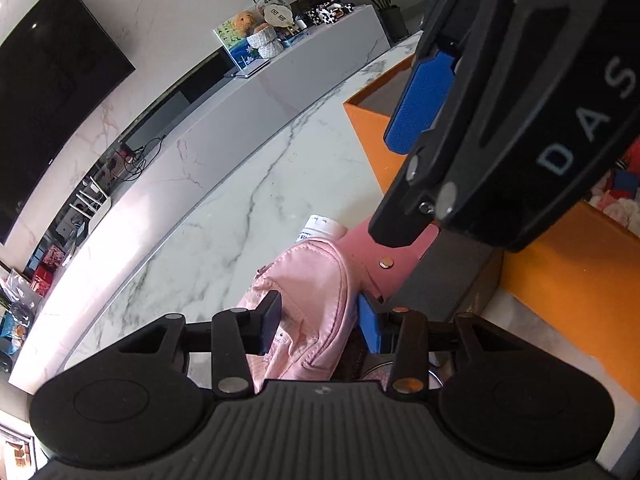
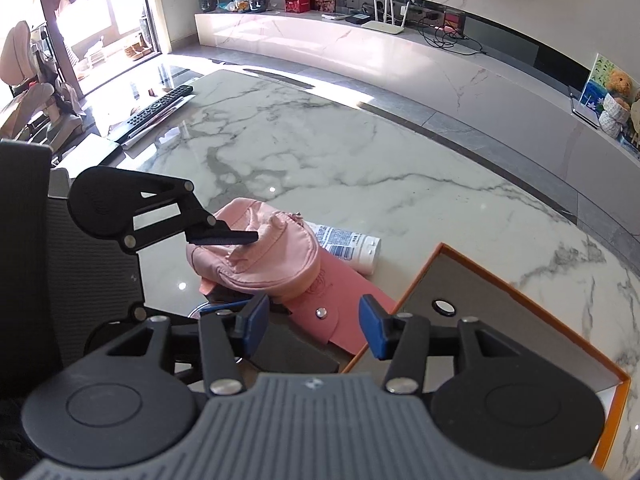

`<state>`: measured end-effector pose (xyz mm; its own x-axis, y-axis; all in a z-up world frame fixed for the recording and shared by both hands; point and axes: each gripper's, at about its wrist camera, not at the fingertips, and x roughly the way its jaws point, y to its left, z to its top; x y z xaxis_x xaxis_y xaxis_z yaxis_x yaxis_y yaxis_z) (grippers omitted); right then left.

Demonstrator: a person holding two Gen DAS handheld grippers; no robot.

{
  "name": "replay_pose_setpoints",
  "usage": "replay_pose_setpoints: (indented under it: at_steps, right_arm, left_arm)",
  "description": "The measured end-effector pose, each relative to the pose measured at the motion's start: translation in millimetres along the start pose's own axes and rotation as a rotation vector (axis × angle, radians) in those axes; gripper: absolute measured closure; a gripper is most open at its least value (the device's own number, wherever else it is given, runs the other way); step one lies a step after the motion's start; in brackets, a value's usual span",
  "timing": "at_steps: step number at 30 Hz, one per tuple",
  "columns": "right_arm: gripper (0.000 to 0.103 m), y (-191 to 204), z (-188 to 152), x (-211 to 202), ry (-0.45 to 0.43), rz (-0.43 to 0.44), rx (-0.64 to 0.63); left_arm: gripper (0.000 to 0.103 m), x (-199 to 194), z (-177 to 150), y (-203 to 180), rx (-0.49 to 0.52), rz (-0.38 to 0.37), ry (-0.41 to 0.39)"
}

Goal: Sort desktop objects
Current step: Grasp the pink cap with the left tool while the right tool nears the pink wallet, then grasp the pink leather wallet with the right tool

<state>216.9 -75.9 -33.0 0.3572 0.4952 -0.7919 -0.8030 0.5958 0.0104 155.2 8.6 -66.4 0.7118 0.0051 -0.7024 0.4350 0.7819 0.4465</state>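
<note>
Marble table (image 2: pixel 360 168); left tool (image 1: pixel 316 320) grips pink pouch (image 1: pixel 308 300), right tool (image 2: pixel 314 326) wide, tube (image 2: pixel 352 248) half hidden.

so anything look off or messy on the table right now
Mostly a heap: the pink pouch sits slumped on a flat pink card holder, with a white tube lying on its side behind it. The left gripper is closed on the pouch. Nothing looks spilled or damaged.

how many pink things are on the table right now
2. A pink pouch, with the left gripper closed on it, and a flat pink snap case beneath it, near the orange box. More may be hidden under them.
</note>
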Motion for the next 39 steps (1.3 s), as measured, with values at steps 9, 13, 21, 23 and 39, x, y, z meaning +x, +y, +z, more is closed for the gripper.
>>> replay_pose_setpoints:
  at_steps: [9,13,21,23,39]
  right_arm:
    - [0.05,3.3,10.7,24.5,0.055,0.028,-0.045]
    - [0.051,10.0,19.6,39.7,0.101,0.046,-0.063]
    - [0.05,31.5,40.7,84.1,0.222,0.009,-0.086]
    - [0.051,34.2,43.7,96.3,0.25,-0.008,-0.084]
    - [0.091,41.9,40.1,102.7,0.246,-0.106,-0.085]
  left_arm:
    - [0.093,-19.7,-6.5,46.1,-0.255,-0.01,-0.04]
    - [0.094,-37.1,-18.4,77.3,-0.423,0.001,-0.07]
    - [0.094,-43.4,-46.9,118.7,-0.717,0.034,-0.078]
    - [0.094,-43.7,-51.4,120.7,-0.736,0.037,-0.069]
    - [0.095,-54.3,-49.7,109.4,-0.75,0.014,-0.049]
